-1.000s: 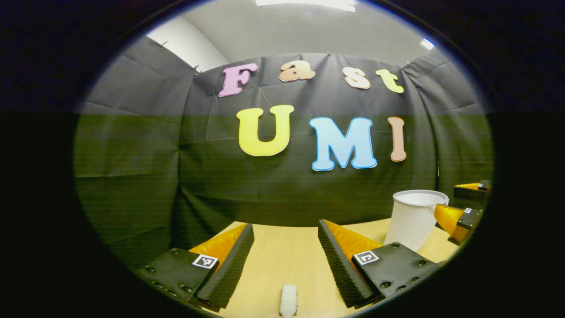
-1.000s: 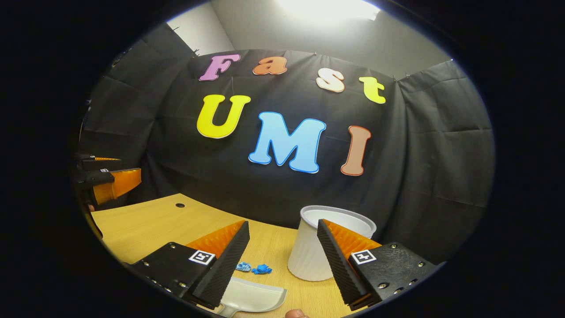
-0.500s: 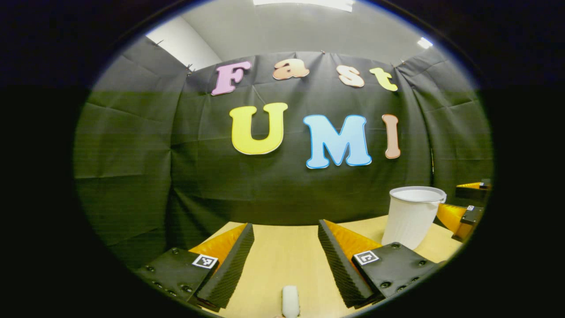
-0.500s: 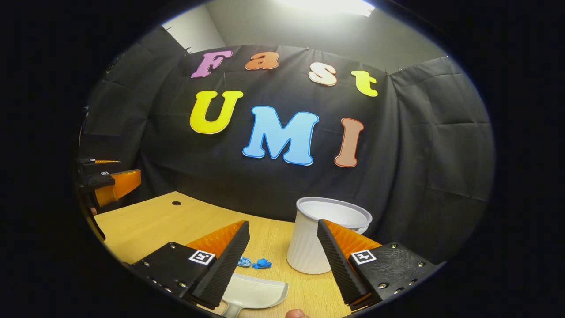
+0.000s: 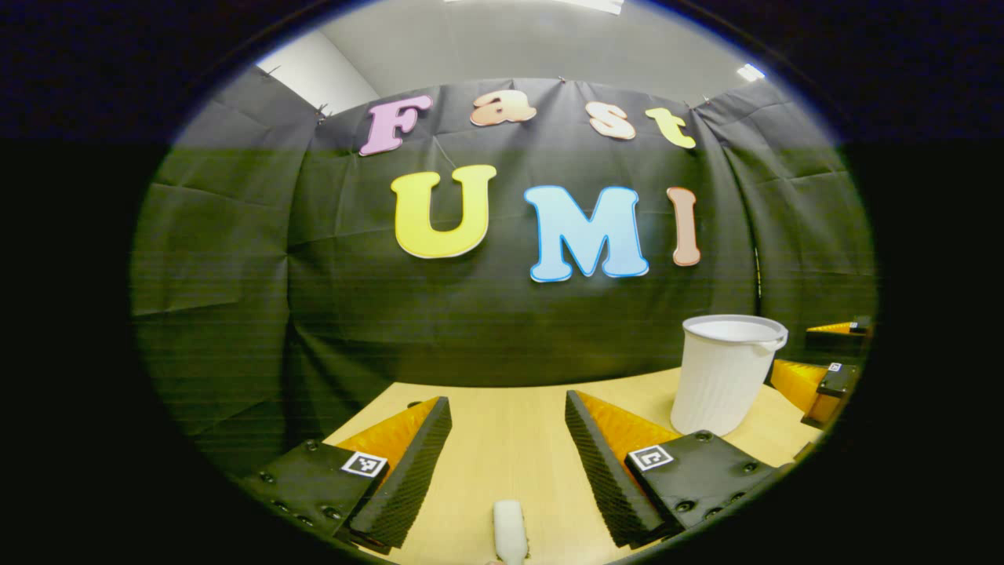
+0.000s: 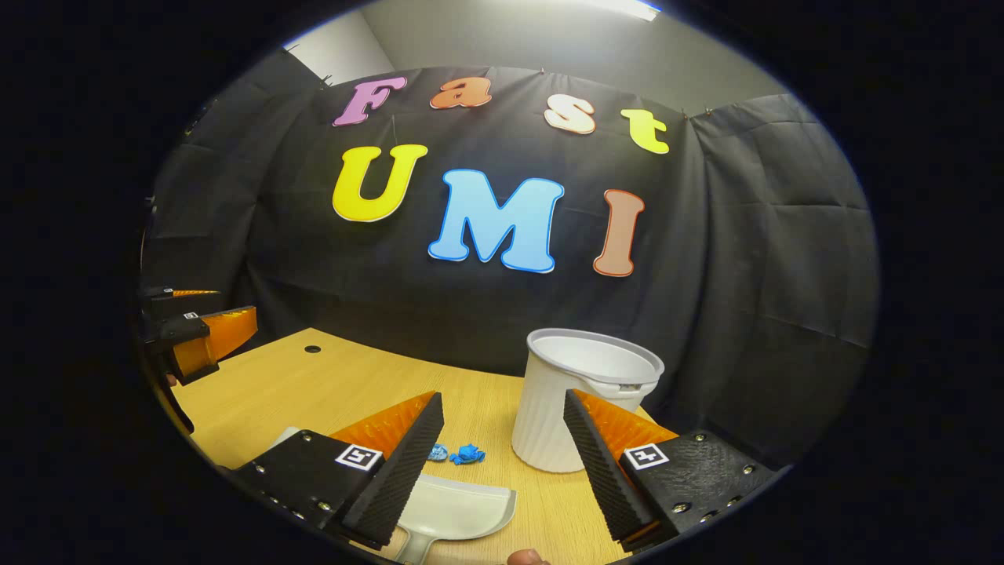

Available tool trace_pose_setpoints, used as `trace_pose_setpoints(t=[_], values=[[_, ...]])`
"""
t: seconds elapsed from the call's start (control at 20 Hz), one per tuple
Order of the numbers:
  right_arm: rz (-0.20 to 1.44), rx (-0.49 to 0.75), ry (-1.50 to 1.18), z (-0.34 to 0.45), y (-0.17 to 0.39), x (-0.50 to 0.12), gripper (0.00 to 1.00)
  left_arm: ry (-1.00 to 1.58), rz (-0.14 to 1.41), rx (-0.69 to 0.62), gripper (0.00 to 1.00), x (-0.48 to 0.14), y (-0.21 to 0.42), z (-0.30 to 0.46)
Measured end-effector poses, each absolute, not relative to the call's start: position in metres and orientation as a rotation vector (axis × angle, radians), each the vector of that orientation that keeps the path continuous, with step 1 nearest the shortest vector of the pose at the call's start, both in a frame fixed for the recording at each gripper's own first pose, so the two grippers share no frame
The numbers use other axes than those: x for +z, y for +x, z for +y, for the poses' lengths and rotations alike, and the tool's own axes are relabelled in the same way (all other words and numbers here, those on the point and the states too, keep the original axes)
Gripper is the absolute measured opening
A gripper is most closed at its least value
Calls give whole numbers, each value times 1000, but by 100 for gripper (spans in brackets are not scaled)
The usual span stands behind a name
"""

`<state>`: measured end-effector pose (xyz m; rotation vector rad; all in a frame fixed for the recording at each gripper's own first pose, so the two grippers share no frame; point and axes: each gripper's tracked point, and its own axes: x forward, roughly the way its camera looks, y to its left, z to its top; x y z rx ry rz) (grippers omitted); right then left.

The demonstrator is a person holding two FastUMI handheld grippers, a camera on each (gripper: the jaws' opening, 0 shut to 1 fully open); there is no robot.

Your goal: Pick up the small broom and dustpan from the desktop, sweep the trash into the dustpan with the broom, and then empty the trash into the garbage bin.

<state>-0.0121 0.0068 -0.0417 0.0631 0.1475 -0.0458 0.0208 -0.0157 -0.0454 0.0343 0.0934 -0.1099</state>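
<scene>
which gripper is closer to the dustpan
Right. The dustpan lies just under the open right gripper; the left gripper is off across the desk.

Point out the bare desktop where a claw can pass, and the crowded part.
Free: the desktop between the cable hole and the right claw. Crowded: the blue scraps lie between the dustpan and the white bin, apart from both. The broom handle lies ahead of the left claw.
</scene>
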Motion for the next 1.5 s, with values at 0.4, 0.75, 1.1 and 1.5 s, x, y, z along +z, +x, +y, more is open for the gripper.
trace_pose_setpoints(t=[0.4, 0.75, 1.1, 1.5], values=[[331, -23, 104, 21, -25, -92, 96, 51, 298, -138, 96, -122, 16, -18], [501, -17, 144, 35, -39, -133, 96, 61, 503, -152, 96, -189, 3, -13], [714, 10, 251, 57, -61, -177, 96, 48, 706, -162, 99, -245, -16, -7], [933, 52, 317, 90, -89, -224, 96, 39, 870, -169, 96, -287, -29, 2]])
